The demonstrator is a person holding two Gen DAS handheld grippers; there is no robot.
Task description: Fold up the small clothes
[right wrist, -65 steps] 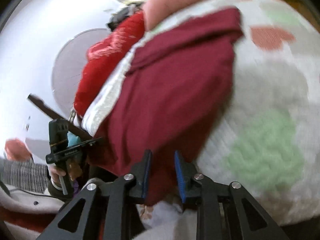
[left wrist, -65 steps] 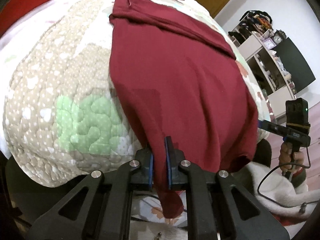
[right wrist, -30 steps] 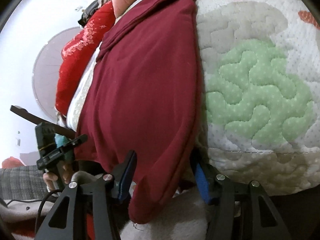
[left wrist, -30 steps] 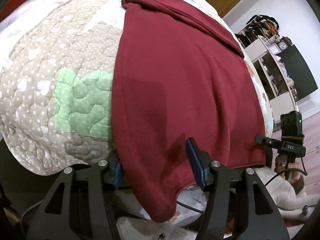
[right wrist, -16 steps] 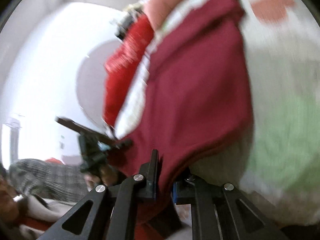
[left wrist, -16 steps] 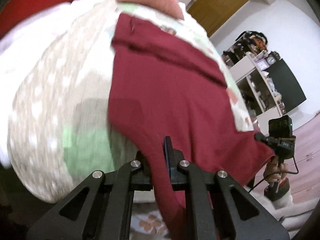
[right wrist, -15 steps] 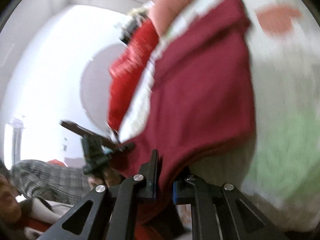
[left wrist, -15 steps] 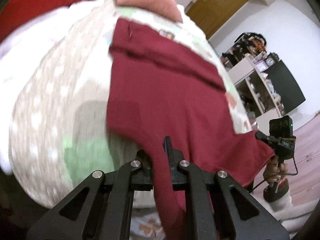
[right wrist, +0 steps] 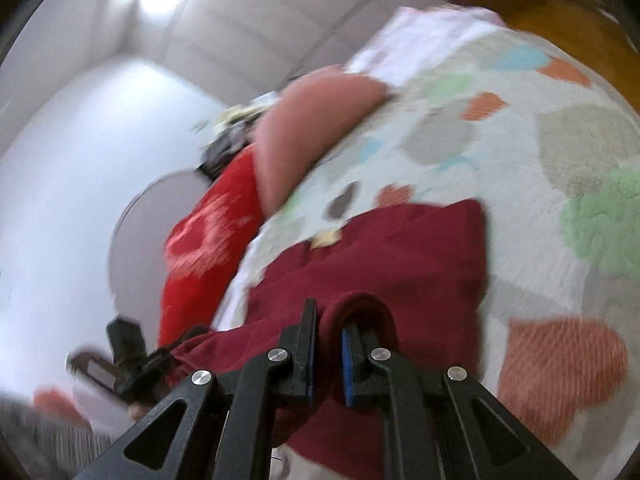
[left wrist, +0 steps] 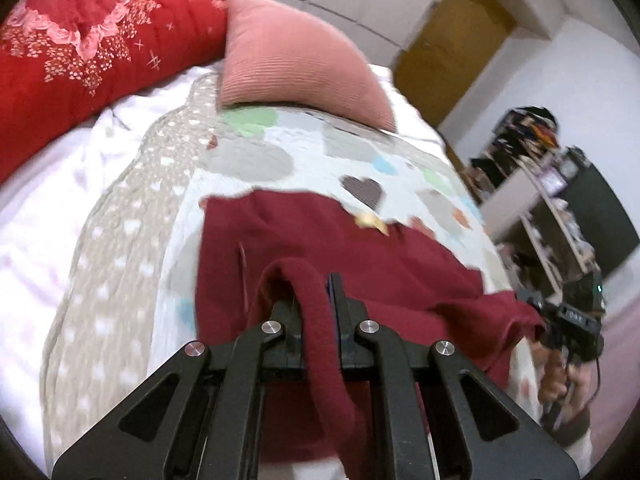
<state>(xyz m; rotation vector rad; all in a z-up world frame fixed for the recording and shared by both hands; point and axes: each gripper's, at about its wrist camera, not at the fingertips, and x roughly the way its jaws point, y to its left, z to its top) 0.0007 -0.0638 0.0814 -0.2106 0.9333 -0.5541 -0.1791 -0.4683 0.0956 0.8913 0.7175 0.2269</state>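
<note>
A dark red garment (left wrist: 360, 264) lies on the patchwork quilt (left wrist: 132, 216) of a bed, its near half lifted and carried over the far half. My left gripper (left wrist: 312, 292) is shut on a bunched corner of its hem, which loops over the fingers. My right gripper (right wrist: 329, 324) is shut on the other hem corner of the garment (right wrist: 400, 248). Each gripper shows in the other's view, the right one (left wrist: 568, 320) at the far right and the left one (right wrist: 132, 356) at the lower left. A stretch of hem sags between them.
A pink pillow (left wrist: 288, 64) and a red floral blanket (left wrist: 80, 48) lie at the head of the bed. White sheet (left wrist: 48, 184) borders the quilt on the left. Shelves (left wrist: 560, 208), a dark cabinet and a wooden door (left wrist: 452, 40) stand to the right.
Both grippers opened, re-gripped the hem at the bed's near edge, then carried it up and forward, folding the lower half over the upper half. The views now look further toward the pillows.
</note>
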